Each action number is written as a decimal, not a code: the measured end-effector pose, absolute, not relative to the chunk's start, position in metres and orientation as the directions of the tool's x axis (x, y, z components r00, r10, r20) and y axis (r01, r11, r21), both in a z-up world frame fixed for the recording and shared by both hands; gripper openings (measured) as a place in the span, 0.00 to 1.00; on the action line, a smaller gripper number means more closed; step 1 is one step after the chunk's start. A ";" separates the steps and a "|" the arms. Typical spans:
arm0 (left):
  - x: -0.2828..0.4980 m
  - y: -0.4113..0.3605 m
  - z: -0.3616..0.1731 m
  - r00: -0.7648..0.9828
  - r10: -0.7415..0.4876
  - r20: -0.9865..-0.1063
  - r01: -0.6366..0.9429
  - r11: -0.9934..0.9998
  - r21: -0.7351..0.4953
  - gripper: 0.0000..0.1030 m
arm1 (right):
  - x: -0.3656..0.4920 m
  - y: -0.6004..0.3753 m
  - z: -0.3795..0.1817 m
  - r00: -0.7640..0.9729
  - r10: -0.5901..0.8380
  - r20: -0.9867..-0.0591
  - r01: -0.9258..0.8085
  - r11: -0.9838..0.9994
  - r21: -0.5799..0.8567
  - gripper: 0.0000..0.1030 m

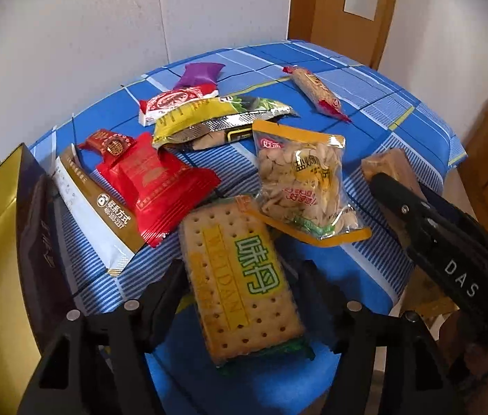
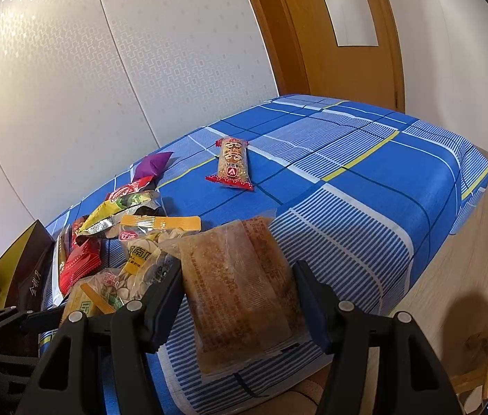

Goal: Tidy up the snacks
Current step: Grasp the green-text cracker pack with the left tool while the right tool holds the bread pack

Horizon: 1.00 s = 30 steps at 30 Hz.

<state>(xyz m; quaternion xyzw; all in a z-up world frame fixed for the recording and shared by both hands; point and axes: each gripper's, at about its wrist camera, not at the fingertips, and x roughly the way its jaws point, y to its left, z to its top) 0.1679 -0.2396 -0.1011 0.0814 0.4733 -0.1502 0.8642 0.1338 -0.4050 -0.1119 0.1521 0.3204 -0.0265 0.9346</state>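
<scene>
A blue checked cloth [image 2: 365,186] is covering the tabletop by white walls [image 2: 71,86] and a wooden door [image 2: 313,34]. The left gripper [image 1: 240,273] is pinching a yellow cracker packet [image 1: 240,276]; the right gripper [image 2: 237,283] is pinching a clear brown snack packet [image 2: 237,294].

Matte-black plastic claw [image 1: 240,276] w/ silver pivot screws, white "DAS" lettering.

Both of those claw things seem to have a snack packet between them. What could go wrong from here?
The cracker packet in the left gripper is held near its middle, so it might tilt or slip. The brown packet in the right gripper hangs past the table edge, so if dropped it may fall to the floor.
</scene>
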 end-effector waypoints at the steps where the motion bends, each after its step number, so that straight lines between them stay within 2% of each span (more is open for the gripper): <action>1: 0.167 -0.240 -0.101 0.512 -0.183 -0.839 0.337 0.942 0.000 0.65 | 0.134 -0.405 -0.112 0.793 0.048 -0.607 0.146 0.953 0.265 0.62; 3: 0.165 -0.241 -0.100 0.529 -0.181 -0.829 0.336 0.942 0.010 0.54 | 0.134 -0.404 -0.112 0.792 0.046 -0.608 0.145 0.954 0.261 0.62; 6: 0.162 -0.241 -0.098 0.533 -0.181 -0.826 0.333 0.943 0.008 0.50 | 0.133 -0.404 -0.112 0.792 0.046 -0.608 0.145 0.955 0.261 0.62; 20: 0.134 -0.228 -0.065 0.590 -0.280 -0.757 0.374 0.926 -0.051 0.49 | 0.134 -0.399 -0.113 0.792 0.013 -0.610 0.146 0.967 0.209 0.61; 30: 0.121 -0.189 -0.032 0.609 -0.338 -0.717 0.367 0.922 -0.123 0.49 | 0.121 -0.420 -0.108 0.831 0.033 -0.555 0.184 0.926 0.330 0.61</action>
